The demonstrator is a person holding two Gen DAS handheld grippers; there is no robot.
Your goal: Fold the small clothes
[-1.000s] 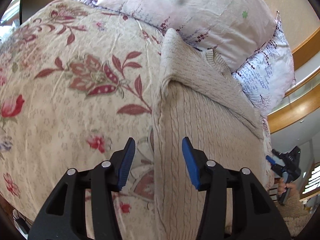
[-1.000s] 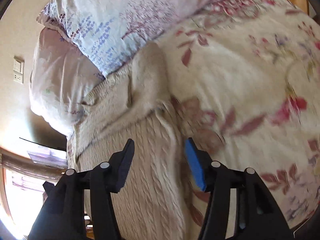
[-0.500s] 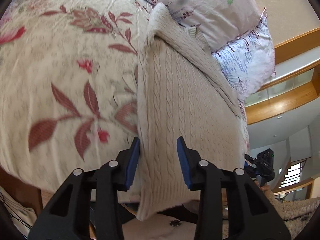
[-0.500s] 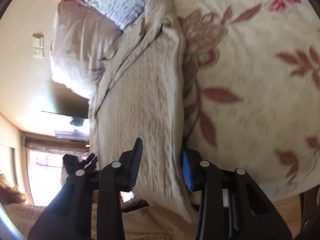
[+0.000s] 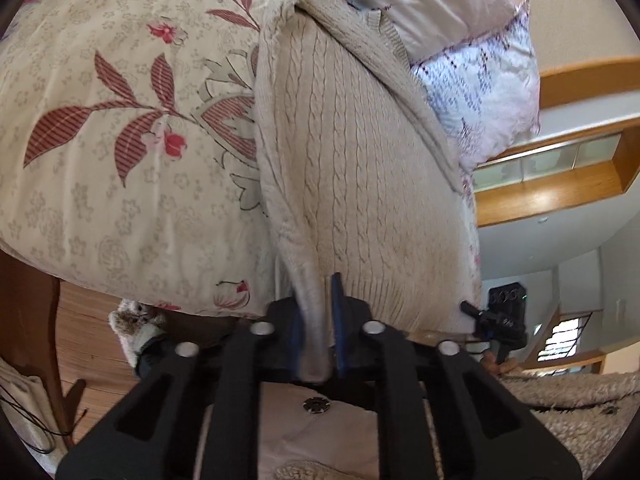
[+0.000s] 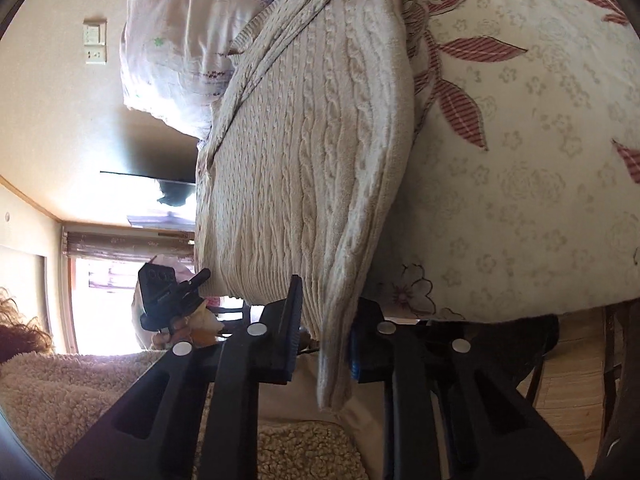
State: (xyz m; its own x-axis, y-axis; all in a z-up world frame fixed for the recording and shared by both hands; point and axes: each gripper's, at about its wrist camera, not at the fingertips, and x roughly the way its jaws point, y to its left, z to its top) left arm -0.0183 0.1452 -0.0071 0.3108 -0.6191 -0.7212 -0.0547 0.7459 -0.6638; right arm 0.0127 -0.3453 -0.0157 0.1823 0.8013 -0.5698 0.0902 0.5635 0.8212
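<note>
With the cream cable-knit sweater (image 5: 352, 152) lying lengthwise on the bed's floral bedspread (image 5: 120, 140), its neck up against the pillows (image 5: 432, 4), I have both claws at its hem, where the knit hangs off the near edge of the bed. My left claw (image 5: 318, 336) is clamped on the hem's left corner: the blue pads are drawn nearly together with a fold of knit pinched between them. My right claw (image 6: 324, 332) has just been closing on the opposite corner; a thick hanging fold of the sweater sits between its jaws, and from the right wrist view the pads look pressed against it, though the dark pad's contact is partly hidden by the fabric. In the left wrist view I can see the right claw (image 5: 496, 320) off at the far corner, so the two grips are well apart across the hem.

I judge the step in hand to be the pickup for the lengthwise fold, bottom to top. The sides already look turned in. Next I would lift both corners together, keep the hem taut and level between the claws, carry it toward the pillows, and lay it down near the shoulders. The knit is heavy and slack, so an uneven lift could skew the fold.
</note>
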